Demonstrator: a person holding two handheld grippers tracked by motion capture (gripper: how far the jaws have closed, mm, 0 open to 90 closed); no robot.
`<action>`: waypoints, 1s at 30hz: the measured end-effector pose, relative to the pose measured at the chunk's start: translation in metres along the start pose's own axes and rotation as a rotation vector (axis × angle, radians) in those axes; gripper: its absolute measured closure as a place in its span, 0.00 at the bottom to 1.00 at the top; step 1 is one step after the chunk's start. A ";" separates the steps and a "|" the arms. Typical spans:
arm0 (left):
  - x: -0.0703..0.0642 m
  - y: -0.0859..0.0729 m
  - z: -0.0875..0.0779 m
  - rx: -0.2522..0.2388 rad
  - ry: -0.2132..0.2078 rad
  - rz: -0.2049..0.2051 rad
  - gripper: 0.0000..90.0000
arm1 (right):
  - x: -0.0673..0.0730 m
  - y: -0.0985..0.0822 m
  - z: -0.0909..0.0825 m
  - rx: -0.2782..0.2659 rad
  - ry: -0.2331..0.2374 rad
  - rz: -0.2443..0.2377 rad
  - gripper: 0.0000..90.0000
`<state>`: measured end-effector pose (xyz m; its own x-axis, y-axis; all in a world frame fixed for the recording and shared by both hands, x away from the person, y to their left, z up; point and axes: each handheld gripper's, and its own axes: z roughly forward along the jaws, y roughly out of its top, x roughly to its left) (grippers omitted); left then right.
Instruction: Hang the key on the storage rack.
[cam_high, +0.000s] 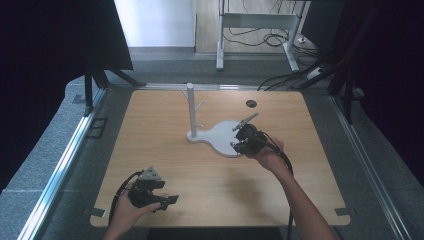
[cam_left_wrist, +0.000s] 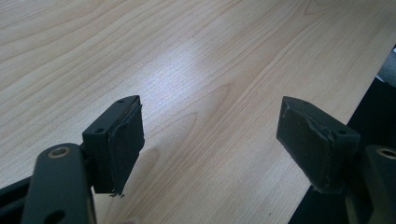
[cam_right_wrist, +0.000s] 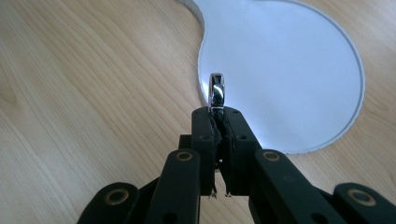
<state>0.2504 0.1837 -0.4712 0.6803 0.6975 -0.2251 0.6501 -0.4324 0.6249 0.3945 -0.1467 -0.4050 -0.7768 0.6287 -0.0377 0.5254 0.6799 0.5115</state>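
A white stand (cam_high: 190, 107) with a post and short branches rises from a flat white base (cam_high: 220, 134) in the middle of the wooden table. My right gripper (cam_high: 236, 145) hovers over the near edge of the base's round part. In the right gripper view its jaws (cam_right_wrist: 218, 114) are shut on a small shiny metal ring (cam_right_wrist: 217, 89), seen edge-on and sticking out past the tips, with the white base (cam_right_wrist: 289, 70) beyond it. My left gripper (cam_high: 169, 200) rests near the table's front left; its jaws (cam_left_wrist: 210, 135) are open with only bare wood between them.
A small dark round hole (cam_high: 251, 103) sits in the table (cam_high: 165, 150) at the back right. The table's front edge (cam_left_wrist: 345, 116) runs close beside the left gripper. Cables and a grey frame (cam_high: 260, 22) lie on the floor behind.
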 end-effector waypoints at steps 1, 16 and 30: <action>0.000 0.000 -0.001 -0.003 0.000 -0.002 0.26 | 0.000 0.001 -0.001 -0.007 0.002 0.006 0.94; 0.002 0.000 -0.005 -0.012 0.001 -0.004 0.26 | -0.008 0.027 0.000 -0.017 -0.001 0.021 0.94; 0.002 0.000 -0.004 -0.009 -0.002 -0.003 0.26 | -0.014 0.046 0.011 -0.016 0.009 0.027 0.94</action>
<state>0.2501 0.1878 -0.4687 0.6788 0.6979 -0.2284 0.6492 -0.4249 0.6308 0.4330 -0.1203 -0.3901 -0.7651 0.6437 -0.0161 0.5409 0.6561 0.5263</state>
